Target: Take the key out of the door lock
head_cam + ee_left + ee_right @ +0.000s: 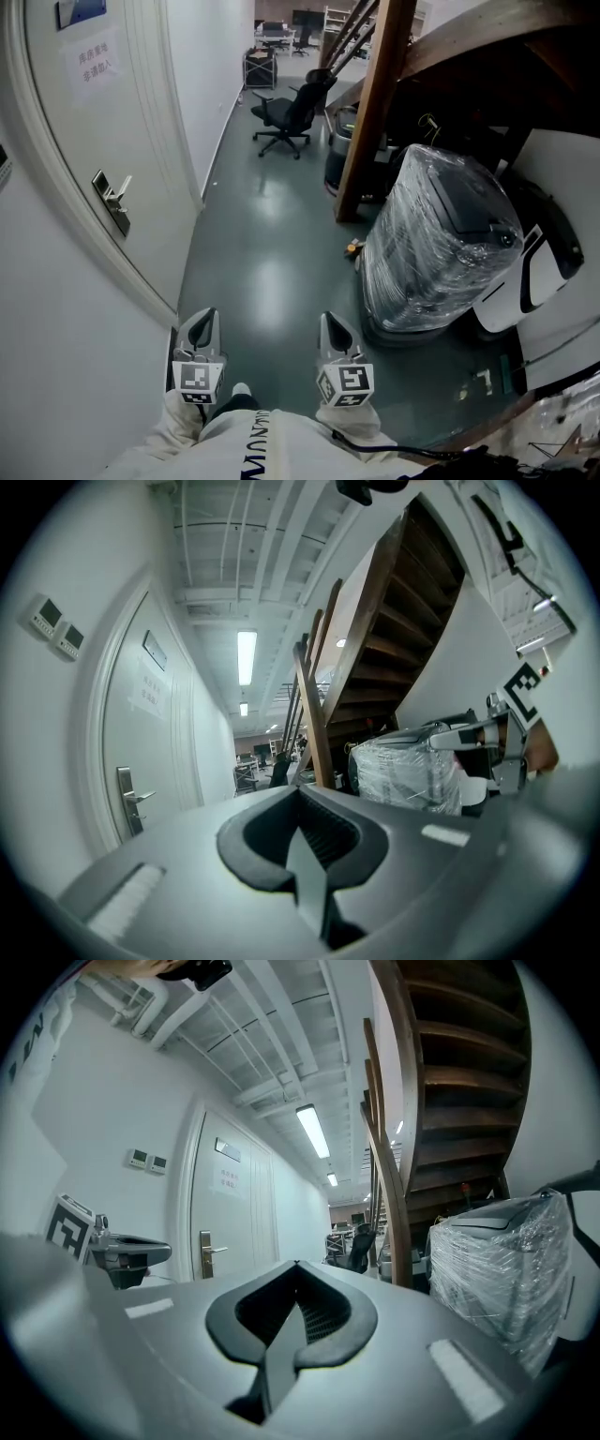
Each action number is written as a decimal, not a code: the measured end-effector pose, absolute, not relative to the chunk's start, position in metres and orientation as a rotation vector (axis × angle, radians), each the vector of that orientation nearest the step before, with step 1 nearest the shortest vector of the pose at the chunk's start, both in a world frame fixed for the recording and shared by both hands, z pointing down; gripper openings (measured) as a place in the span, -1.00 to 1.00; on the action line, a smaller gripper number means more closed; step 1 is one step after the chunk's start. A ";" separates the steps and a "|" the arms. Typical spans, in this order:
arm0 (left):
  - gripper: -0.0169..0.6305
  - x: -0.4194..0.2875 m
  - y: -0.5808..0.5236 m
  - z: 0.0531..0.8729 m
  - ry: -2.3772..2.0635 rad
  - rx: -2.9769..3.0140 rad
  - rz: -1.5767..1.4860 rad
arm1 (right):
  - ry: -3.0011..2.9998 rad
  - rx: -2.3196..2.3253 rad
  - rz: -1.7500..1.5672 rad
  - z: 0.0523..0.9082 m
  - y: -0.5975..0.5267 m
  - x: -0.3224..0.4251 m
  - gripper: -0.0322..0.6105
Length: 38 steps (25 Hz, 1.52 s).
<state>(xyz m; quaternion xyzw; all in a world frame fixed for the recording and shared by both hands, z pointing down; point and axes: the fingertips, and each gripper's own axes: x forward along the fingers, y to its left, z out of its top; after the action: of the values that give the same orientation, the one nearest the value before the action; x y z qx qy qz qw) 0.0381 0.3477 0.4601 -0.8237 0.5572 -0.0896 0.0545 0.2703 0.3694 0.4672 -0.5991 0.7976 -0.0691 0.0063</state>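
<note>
The white door [66, 141] stands on the left of the corridor, and its metal handle and lock plate [112, 199] sit well ahead of me. The key is too small to make out. Both grippers are low and close to my body, far from the lock. My left gripper [207, 316] is shut with nothing in it, and my right gripper [329, 321] is shut and empty too. In the left gripper view the handle [133, 800] lies far left of the closed jaws of the left gripper [300, 794]. In the right gripper view the handle [209, 1252] is ahead and left of the right gripper [296, 1267].
A plastic-wrapped machine [439, 246] stands to the right, with white equipment [548, 272] beside it. A wooden stair post [375, 112] rises ahead, with a black office chair [286, 117] beyond it. Grey-green floor [272, 244] runs down the corridor.
</note>
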 end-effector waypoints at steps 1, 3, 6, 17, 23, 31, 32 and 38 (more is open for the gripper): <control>-0.95 0.039 0.346 0.461 1.690 -2.505 -0.272 | 2.494 -1.875 -0.214 0.467 0.369 0.271 -0.90; -0.95 0.043 0.341 0.463 1.682 -2.512 -0.270 | 2.488 -1.882 -0.214 0.468 0.366 0.275 -0.90; -0.95 0.052 0.333 0.462 1.656 -2.517 -0.260 | 2.477 -1.902 -0.219 0.471 0.360 0.281 -0.90; -0.95 0.046 0.267 0.472 1.664 -2.538 -0.227 | 2.490 -1.940 -0.223 0.478 0.302 0.278 -0.90; -0.95 0.036 0.210 0.473 1.641 -2.554 -0.235 | 2.478 -1.962 -0.230 0.479 0.249 0.266 -0.90; -0.95 0.023 0.135 0.476 1.612 -2.578 -0.259 | 2.484 -1.983 -0.255 0.483 0.174 0.247 -0.90; -0.95 0.020 0.126 0.477 1.611 -2.580 -0.263 | 2.485 -1.985 -0.259 0.484 0.165 0.244 -0.90; -0.95 0.003 0.075 0.483 1.615 -2.603 -0.266 | 2.493 -1.995 -0.266 0.486 0.114 0.228 -0.90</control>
<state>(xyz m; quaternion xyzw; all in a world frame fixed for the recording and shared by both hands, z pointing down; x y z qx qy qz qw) 0.0031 0.0754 0.4831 -0.8461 0.5249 -0.0866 0.0333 0.2277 0.1138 0.4857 -0.6223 0.7777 -0.0831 -0.0310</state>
